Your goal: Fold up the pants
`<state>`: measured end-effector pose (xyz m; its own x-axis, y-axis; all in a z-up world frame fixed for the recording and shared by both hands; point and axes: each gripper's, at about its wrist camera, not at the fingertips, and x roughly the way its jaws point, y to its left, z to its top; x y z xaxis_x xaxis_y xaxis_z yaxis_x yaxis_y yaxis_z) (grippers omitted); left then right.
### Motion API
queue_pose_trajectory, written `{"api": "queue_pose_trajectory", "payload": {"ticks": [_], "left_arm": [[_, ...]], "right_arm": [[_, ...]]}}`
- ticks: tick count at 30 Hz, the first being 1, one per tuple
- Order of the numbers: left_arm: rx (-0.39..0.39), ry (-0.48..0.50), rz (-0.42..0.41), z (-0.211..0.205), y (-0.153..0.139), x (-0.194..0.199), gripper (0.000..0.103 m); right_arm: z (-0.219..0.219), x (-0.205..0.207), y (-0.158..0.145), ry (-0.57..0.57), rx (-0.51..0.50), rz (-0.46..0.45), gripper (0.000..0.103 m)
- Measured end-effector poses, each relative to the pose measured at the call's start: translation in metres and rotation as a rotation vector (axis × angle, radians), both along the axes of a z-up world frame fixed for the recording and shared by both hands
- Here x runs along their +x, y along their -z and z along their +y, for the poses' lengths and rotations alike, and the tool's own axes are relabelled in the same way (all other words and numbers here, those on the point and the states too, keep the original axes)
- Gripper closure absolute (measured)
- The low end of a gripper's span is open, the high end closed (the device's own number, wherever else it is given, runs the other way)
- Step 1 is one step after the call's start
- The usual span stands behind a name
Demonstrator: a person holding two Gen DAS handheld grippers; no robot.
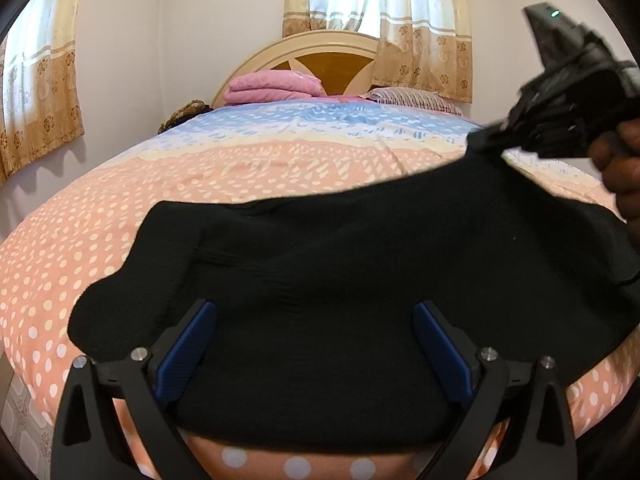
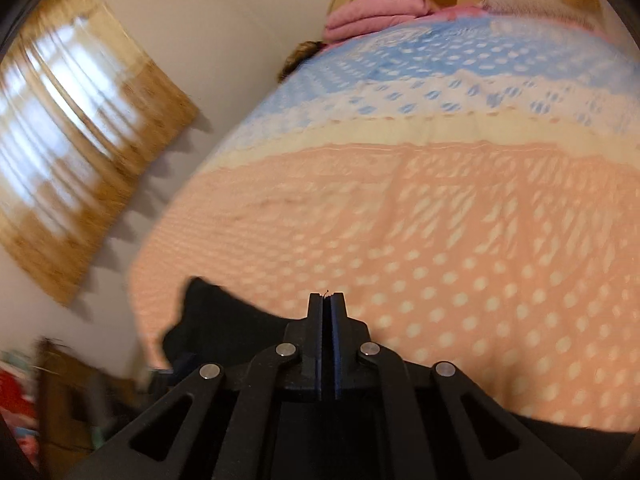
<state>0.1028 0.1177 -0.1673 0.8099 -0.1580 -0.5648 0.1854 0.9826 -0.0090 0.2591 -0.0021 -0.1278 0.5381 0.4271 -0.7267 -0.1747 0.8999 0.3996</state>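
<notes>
The black pants (image 1: pixel 340 280) lie bunched on the bed at its near edge. My left gripper (image 1: pixel 314 344) is open, its blue-padded fingers (image 1: pixel 188 348) spread over the near part of the pants, holding nothing. My right gripper (image 1: pixel 486 142) is at the upper right in the left wrist view, shut on the far right corner of the pants and lifting it off the bed. In the right wrist view the right gripper (image 2: pixel 327 300) is shut, jaws together, and the black pants (image 2: pixel 224 324) hang below and to its left.
The bed cover (image 1: pixel 240 176) is pink with white dots, blue further back. Folded pink bedding (image 1: pixel 272 88) and a striped pillow (image 1: pixel 416 100) lie by the headboard (image 1: pixel 320 52). Curtains (image 1: pixel 40 92) hang on the walls. Blurred furniture (image 2: pixel 68 392) stands left of the bed.
</notes>
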Motion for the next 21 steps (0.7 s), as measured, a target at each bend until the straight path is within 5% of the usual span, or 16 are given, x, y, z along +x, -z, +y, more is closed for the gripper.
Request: {"api": "queue_pose_trajectory", "payload": {"ticks": [6,12,18,21], "left_arm": [[-0.002,0.002,-0.014,0.001,-0.004,-0.005,0.002],[0.052,-0.109,-0.108,0.028,-0.021,-0.008,0.002],[0.041,-0.258,-0.019,0.073,-0.006,0.008,0.001],[-0.069,-0.262,0.036,0.088,0.004,0.012,0.0]], "right_arm": [[-0.01,0.011,0.039,0.049,-0.048,0.041,0.101],[-0.016,-0.01,0.014,0.006,-0.053,-0.042,0.098],[-0.014,-0.065,-0.014,-0.088,-0.084,-0.123,0.098],[0.002,-0.103,-0.007,-0.206,-0.121,-0.115,0.098]]}}
